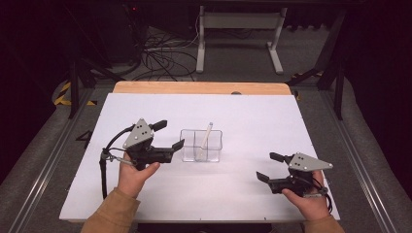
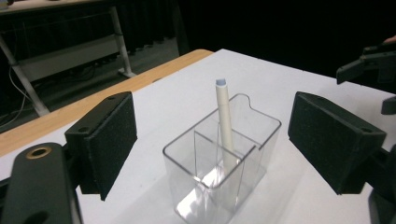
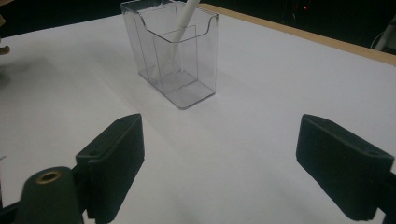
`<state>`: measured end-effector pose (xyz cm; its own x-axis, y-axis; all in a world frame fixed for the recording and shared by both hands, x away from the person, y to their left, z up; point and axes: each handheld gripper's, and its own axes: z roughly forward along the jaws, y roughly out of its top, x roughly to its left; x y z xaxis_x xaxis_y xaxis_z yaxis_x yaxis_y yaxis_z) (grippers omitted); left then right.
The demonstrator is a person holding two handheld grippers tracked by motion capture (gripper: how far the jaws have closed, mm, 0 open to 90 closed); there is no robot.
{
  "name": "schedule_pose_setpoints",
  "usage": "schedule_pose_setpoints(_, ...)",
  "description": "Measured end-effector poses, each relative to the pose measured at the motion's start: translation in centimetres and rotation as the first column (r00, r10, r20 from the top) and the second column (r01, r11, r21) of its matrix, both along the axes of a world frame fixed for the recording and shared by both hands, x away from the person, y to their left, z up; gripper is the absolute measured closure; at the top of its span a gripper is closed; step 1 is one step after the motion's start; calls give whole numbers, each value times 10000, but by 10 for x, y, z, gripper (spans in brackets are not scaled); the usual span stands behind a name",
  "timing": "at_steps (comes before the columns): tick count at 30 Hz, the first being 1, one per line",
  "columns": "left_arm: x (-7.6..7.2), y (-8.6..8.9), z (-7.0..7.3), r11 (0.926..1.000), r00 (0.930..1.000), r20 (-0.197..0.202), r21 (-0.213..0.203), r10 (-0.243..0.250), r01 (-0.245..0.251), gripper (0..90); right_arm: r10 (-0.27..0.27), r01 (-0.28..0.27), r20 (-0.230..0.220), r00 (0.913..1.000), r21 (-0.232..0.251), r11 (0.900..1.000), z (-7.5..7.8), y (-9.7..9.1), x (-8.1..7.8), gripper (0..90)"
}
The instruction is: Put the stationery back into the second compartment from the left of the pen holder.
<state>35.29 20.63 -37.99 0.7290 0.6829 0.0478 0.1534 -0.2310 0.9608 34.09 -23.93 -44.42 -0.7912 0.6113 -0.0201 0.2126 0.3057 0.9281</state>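
A clear plastic box (image 1: pixel 201 145) with an inner divider stands in the middle of the white table (image 1: pixel 243 111). A cream-white pen (image 1: pixel 205 138) leans upright inside it, its tip over the rim. My left gripper (image 1: pixel 169 134) hovers just left of the box, open, nothing between its pads. In the left gripper view the box (image 2: pixel 219 163) and pen (image 2: pixel 224 121) sit ahead between the pads (image 2: pixel 105 142). My right gripper (image 1: pixel 269 167) rests open near the front right, well away from the box (image 3: pixel 175 56); the pen (image 3: pixel 184 21) shows there too.
A wooden strip (image 1: pixel 201 88) edges the table's far side. Beyond it stand a white frame (image 1: pixel 238 29) and loose cables (image 1: pixel 165 58) on the floor. White surface spreads around the box on all sides.
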Motion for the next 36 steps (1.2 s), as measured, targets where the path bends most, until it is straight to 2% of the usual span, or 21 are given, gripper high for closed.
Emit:
schedule_pose_setpoints(8,-10,18,-11,9998,9994,-339,191,-60,66,125,17,-17,24,10000,10,10000,-1,3,0,147)
schedule_pose_setpoints(18,-25,55,-26,9995,9954,-898,3,329,-330,92,-50,50,51,10000,63,10000,-3,1,-2,143)
schedule_pose_setpoints(22,-32,68,-36,9980,9904,-1235,-28,623,-631,90,-53,53,22,10000,51,10000,-3,0,-3,143)
schedule_pose_setpoints(28,-38,86,-51,9949,9868,-1311,448,952,-900,87,-139,138,80,9999,106,9998,-2,-2,-4,143)
schedule_pose_setpoints(31,-41,93,-55,9947,9857,-1375,467,971,-915,87,-156,156,64,9999,79,9998,-2,-3,-4,143)
schedule_pose_setpoints(36,-44,98,-66,9923,9832,-1455,723,1103,-1006,83,-158,157,64,9999,74,9998,-4,-6,-3,143)
